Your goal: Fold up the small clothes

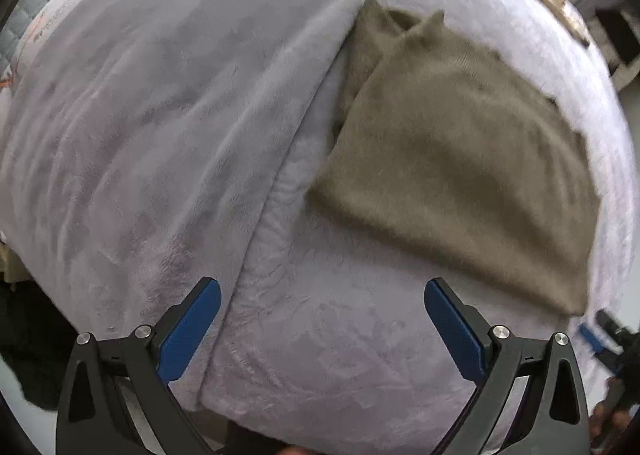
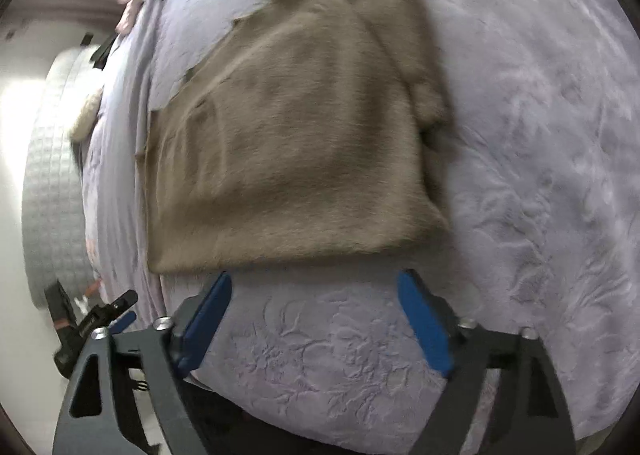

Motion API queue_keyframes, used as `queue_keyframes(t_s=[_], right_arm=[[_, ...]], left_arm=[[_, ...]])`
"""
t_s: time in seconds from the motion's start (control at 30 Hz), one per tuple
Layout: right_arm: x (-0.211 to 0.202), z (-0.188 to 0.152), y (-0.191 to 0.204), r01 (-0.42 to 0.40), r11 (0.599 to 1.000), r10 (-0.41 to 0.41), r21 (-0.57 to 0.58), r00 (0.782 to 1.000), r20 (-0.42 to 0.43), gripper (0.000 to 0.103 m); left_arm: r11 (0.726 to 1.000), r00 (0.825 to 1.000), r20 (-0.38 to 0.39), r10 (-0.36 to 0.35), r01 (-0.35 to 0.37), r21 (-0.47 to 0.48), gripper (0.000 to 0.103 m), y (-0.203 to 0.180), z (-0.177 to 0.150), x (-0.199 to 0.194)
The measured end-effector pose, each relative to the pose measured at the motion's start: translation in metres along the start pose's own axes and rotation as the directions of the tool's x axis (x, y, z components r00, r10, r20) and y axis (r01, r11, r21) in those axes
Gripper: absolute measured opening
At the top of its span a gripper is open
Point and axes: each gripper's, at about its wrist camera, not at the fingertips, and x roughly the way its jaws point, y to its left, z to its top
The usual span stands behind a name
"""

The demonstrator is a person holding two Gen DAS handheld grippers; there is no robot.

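The fuzzy olive-brown knit garment (image 2: pixel 296 135) lies partly folded on the lilac embossed bedspread (image 2: pixel 540 175), just ahead of the right tool (image 2: pixel 314 287). Both tools, left (image 1: pixel 322 295) included, gape wide and empty. Pinch the near hem squarely, catching every layer.

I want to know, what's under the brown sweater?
The brown sweater lies folded on a pale purple blanket. A folded layer peeks out at its side; whatever lies beneath is covered.

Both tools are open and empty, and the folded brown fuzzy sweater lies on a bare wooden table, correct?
Not the table: the folded brown fuzzy sweater lies on a pale lilac embossed blanket, as the right wrist view shows. Left tool and right tool are open and empty.
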Motion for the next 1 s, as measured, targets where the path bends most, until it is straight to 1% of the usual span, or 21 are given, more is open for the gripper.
queue_keyframes(t_s=[0.03,0.07,0.1,0.13,0.17,0.27,0.33,0.4,0.43,0.63,0.73,0.8,0.9,1.0], right_arm=[[0.001,0.0,0.008,0.01,0.999,-0.009,-0.032,1.0,0.005,0.091],[0.002,-0.001,0.013,0.019,0.998,-0.019,-0.054,1.0,0.009,0.099],[0.005,-0.001,0.02,0.028,0.996,-0.028,-0.079,1.0,0.009,0.103],[0.006,-0.002,0.02,0.023,0.995,-0.023,-0.096,1.0,0.007,0.103],[0.01,-0.002,0.026,0.0,0.994,-0.001,-0.112,1.0,-0.003,0.103],[0.021,-0.005,0.034,-0.036,0.992,0.029,-0.125,0.998,-0.058,0.103],[0.027,-0.006,0.035,-0.033,0.992,0.024,-0.12,0.997,-0.079,0.103],[0.031,-0.008,0.039,-0.045,0.994,0.035,-0.104,0.994,-0.1,0.103],[0.032,-0.009,0.04,-0.053,0.994,0.043,-0.098,0.994,-0.102,0.103],[0.032,-0.015,0.05,-0.023,0.995,0.014,-0.098,0.996,-0.085,0.103],[0.03,-0.024,0.057,0.001,0.997,-0.006,-0.083,0.998,-0.063,0.103],[0.029,-0.033,0.061,0.014,0.999,-0.016,-0.05,0.998,-0.053,0.103],[0.034,-0.048,0.063,0.018,1.0,-0.018,-0.002,0.999,-0.051,0.103],[0.043,-0.063,0.069,0.021,0.999,-0.019,0.038,0.998,-0.054,0.103]], left_arm=[[1.0,1.0,-0.02,-0.003,0.003,0.012,0.102,0.0,-0.003,0.002],[0.999,0.998,-0.048,-0.03,0.031,0.021,0.102,0.001,-0.006,0.004],[0.999,0.997,-0.061,-0.045,0.046,0.02,0.102,0.001,-0.009,0.005],[0.999,0.997,-0.063,-0.049,0.05,0.017,0.102,0.001,-0.012,0.004],[0.998,0.997,-0.063,-0.054,0.055,0.016,0.102,0.001,-0.015,0.004],[0.998,0.996,-0.056,-0.065,0.065,0.012,0.102,0.001,-0.02,0.001],[0.997,0.996,-0.055,-0.071,0.072,0.016,0.102,0.001,-0.022,-0.001],[0.994,0.993,-0.061,-0.104,0.106,0.02,0.102,0.0,-0.022,-0.003],[0.993,0.992,-0.067,-0.108,0.11,0.03,0.102,-0.001,-0.022,-0.004],[0.986,0.993,-0.076,-0.09,0.1,0.134,0.102,-0.006,-0.017,0.002],[0.977,0.992,-0.099,-0.08,0.097,0.188,0.102,-0.009,-0.01,0.013],[0.97,0.991,-0.111,-0.078,0.101,0.22,0.102,-0.012,-0.006,0.018],[0.958,0.988,-0.11,-0.105,0.13,0.254,0.102,-0.01,0.001,0.019],[0.955,0.987,-0.098,-0.123,0.145,0.259,0.102,-0.003,0.009,0.018]])
